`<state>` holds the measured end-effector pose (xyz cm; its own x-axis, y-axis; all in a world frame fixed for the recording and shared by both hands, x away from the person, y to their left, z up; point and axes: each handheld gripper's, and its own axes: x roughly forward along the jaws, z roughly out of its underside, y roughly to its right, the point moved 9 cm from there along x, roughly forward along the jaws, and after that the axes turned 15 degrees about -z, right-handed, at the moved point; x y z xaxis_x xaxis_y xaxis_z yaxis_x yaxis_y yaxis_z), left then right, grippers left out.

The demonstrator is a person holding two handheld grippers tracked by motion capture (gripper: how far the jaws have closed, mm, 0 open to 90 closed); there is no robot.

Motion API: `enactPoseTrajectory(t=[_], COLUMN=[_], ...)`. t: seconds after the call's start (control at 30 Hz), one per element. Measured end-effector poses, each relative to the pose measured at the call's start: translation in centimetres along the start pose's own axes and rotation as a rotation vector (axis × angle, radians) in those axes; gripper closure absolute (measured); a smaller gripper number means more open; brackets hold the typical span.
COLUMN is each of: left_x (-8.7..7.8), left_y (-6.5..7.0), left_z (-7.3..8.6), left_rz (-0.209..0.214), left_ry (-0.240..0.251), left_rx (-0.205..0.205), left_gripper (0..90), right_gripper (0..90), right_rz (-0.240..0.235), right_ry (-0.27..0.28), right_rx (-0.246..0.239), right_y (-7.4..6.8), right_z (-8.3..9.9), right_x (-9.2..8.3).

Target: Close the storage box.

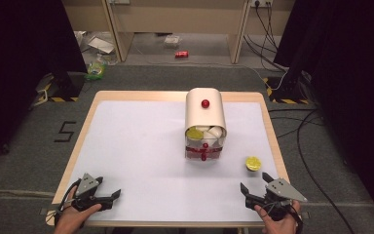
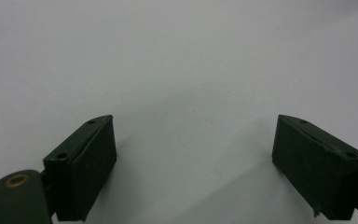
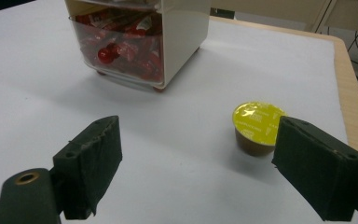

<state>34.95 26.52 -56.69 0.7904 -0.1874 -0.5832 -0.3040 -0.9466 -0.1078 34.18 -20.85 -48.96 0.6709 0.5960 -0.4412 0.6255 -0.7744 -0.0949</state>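
both grippers gape empty; right gripper (image 3: 198, 163) near yellow-lidded capsule (image 3: 257, 127)

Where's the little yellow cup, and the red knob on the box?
Yellow cup (image 3: 257, 122), right gripper view, on its foil lid.
Red knob (image 1: 205, 103), high view, on the ball's middle, atop the box.

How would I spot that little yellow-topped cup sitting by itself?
Find the cream drawer box in the middle of the white table. The capsule stands alone toward its near right, just ahead of the right gripper. Unlike the capsules inside the box, it sits on bare table.
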Motion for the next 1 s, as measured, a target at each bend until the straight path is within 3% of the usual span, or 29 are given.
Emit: enactPoseTrajectory(t=[0.47, 1.0], left_x=[0.0, 0.0], left_y=[0.0, 0.0], left_z=[0.0, 0.0], left_rz=[-0.001, -0.001], left_ry=[0.001, 0.001], left_rx=[-0.001, -0.001], left_gripper=[13.1, 13.0], right_gripper=[15.7, 15.6], right_rz=[-0.004, -0.01], right_ry=[-0.072, -0.117], right_rx=[0.003, 0.011], right_y=[0.0, -0.1], right_z=[2.1, 3.7], right_x=[-0.5, -1.2])
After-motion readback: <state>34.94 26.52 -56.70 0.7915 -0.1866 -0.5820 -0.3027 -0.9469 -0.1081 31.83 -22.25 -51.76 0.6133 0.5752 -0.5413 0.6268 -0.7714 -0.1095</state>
